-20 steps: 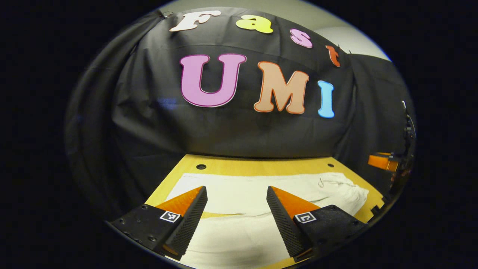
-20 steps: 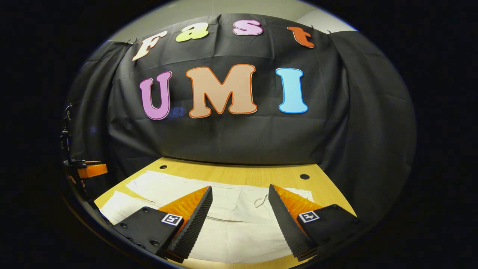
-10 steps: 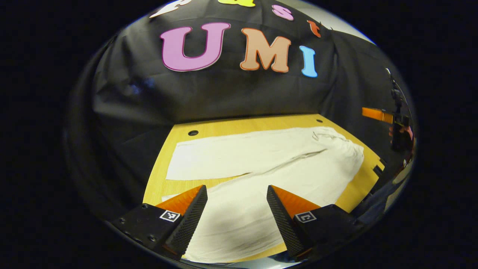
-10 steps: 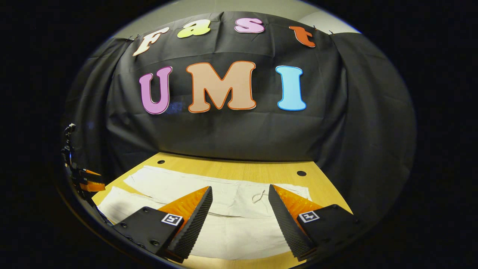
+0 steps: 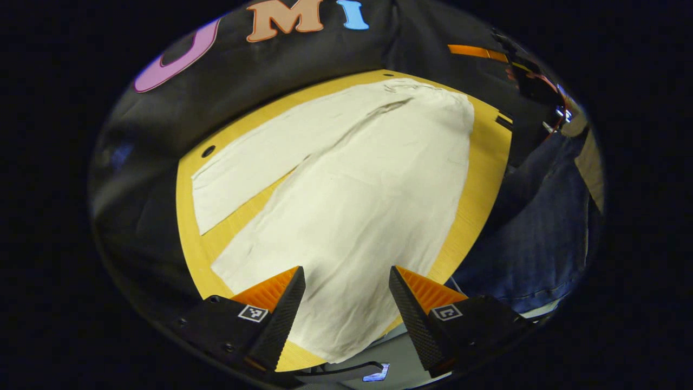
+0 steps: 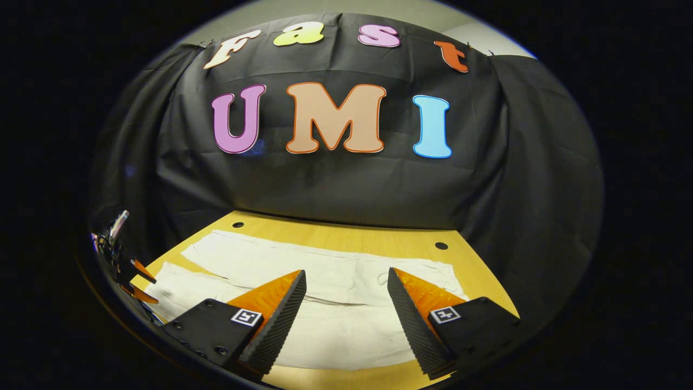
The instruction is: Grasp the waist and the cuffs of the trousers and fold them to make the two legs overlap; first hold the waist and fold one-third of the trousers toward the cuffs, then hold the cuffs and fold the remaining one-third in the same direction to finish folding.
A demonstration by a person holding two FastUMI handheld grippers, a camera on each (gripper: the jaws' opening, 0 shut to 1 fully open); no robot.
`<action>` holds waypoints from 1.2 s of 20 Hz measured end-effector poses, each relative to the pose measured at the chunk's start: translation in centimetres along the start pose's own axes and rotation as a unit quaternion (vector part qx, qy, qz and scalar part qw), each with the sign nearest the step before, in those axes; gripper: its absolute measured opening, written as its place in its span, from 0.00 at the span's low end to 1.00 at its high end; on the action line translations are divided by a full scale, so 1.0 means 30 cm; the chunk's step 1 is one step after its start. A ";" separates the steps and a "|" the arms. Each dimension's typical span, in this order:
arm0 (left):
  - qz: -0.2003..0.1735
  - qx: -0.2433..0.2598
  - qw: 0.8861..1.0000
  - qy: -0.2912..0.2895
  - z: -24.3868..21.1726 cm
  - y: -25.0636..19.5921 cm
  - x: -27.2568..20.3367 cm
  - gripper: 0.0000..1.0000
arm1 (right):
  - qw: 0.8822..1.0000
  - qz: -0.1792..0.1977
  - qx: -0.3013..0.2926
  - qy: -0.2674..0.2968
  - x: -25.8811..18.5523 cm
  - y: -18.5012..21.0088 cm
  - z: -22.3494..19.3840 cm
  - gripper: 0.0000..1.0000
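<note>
Both grippers' jaws gape wide over the flat trousers (image 5: pixel 346 200) on the wooden table (image 5: pixel 482 179).

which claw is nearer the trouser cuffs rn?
Left. The left claw hangs open over the near leg's cuff. The right claw hangs open at the waist end of the trousers.

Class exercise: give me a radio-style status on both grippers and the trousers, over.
Left gripper open, above near leg. Right gripper open, over waist. Cream cloth trousers flat on wooden table, legs apart, unfolded. Nothing blocking.
</note>
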State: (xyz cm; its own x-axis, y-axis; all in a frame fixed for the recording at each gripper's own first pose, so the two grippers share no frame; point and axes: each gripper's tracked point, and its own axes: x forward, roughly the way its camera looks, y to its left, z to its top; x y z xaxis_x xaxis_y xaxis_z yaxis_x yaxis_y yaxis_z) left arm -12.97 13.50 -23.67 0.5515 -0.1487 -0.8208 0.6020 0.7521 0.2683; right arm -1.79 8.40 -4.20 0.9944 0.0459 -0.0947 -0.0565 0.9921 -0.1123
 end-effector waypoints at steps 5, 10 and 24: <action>-0.063 0.035 0.995 0.065 -0.120 -0.090 0.032 0.90 | 1.000 -0.004 -0.009 0.004 -0.012 0.028 -0.019 0.98; -0.075 0.072 0.989 0.104 -0.208 -0.105 0.053 0.87 | 1.000 -0.023 0.001 0.000 -0.032 -0.002 -0.025 0.98; -0.055 0.083 0.986 0.131 -0.221 -0.093 0.080 0.71 | 0.998 -0.049 0.029 0.007 -0.062 -0.100 -0.060 0.98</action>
State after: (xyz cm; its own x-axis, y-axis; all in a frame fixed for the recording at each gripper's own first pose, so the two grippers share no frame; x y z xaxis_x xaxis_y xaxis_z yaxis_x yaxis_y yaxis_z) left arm -17.15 15.29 -29.75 0.3221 -0.0362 -0.9460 0.7483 0.6219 0.2310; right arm -3.64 5.13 -5.46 0.9936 -0.0529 -0.0997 0.0467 0.9969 -0.0635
